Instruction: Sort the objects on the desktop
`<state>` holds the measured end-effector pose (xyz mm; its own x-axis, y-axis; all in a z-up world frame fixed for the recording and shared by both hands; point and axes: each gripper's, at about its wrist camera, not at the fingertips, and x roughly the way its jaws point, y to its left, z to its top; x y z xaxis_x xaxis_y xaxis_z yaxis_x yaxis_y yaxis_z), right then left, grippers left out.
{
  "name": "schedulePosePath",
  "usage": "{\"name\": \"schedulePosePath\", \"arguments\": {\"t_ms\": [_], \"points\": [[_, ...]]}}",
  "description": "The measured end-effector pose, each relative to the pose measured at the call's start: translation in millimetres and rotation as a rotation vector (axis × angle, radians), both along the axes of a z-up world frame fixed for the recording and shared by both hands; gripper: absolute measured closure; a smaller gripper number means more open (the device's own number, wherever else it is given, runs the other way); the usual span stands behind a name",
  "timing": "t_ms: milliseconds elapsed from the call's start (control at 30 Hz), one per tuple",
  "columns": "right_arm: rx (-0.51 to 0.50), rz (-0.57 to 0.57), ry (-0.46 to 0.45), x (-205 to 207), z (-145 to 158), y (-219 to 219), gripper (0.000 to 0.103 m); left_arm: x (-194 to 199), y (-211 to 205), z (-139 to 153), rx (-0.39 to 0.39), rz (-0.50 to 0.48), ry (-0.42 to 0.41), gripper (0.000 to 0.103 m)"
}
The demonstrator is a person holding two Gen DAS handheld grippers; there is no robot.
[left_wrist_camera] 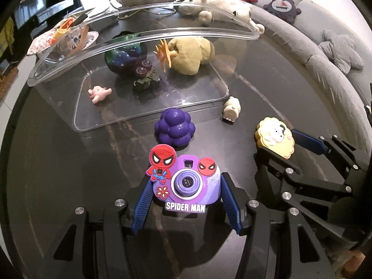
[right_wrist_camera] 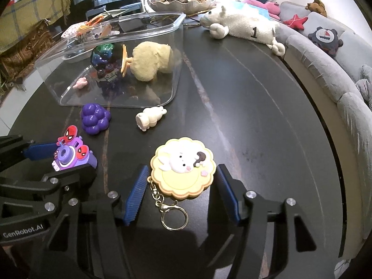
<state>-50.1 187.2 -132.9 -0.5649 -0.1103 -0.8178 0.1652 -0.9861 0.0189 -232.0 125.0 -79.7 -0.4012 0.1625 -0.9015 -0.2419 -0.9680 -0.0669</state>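
Note:
A purple Spider-Man toy camera (left_wrist_camera: 186, 183) stands on the dark table, between the fingers of my left gripper (left_wrist_camera: 186, 200). The jaws are open and sit close to its two sides. A yellow cookie-shaped keychain with a white bunny (right_wrist_camera: 183, 169) lies between the fingers of my right gripper (right_wrist_camera: 182, 193). These jaws are open too, with a thin gap on each side. Its ring (right_wrist_camera: 174, 219) trails toward the camera. The clear plastic bin (left_wrist_camera: 148, 107) lies ahead. It holds a tan plush (left_wrist_camera: 193, 53), a green-blue ball, a block car and a pink figure.
A purple grape toy (left_wrist_camera: 174, 127) and a small cream figure (left_wrist_camera: 231, 111) lie loose in front of the bin. A white plush llama (right_wrist_camera: 244, 28) and a bowl of clutter (right_wrist_camera: 183, 3) sit at the far edge. A grey sofa (right_wrist_camera: 325, 69) curves along the right.

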Motion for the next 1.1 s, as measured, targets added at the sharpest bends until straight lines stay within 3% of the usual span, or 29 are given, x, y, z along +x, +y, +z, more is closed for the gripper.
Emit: {"name": "schedulePosePath", "arguments": {"t_ms": [800, 1033, 1100], "points": [[-0.052, 0.005, 0.048, 20, 25, -4, 0.050, -8, 5, 34, -0.015, -0.008, 0.040, 0.051], [-0.052, 0.004, 0.074, 31, 35, -8, 0.050, 34, -15, 23, -0.022, -0.012, 0.046, 0.051], [-0.056, 0.002, 0.079, 33, 37, -9, 0.050, 31, -13, 28, -0.019, -0.010, 0.052, 0.051]]}}
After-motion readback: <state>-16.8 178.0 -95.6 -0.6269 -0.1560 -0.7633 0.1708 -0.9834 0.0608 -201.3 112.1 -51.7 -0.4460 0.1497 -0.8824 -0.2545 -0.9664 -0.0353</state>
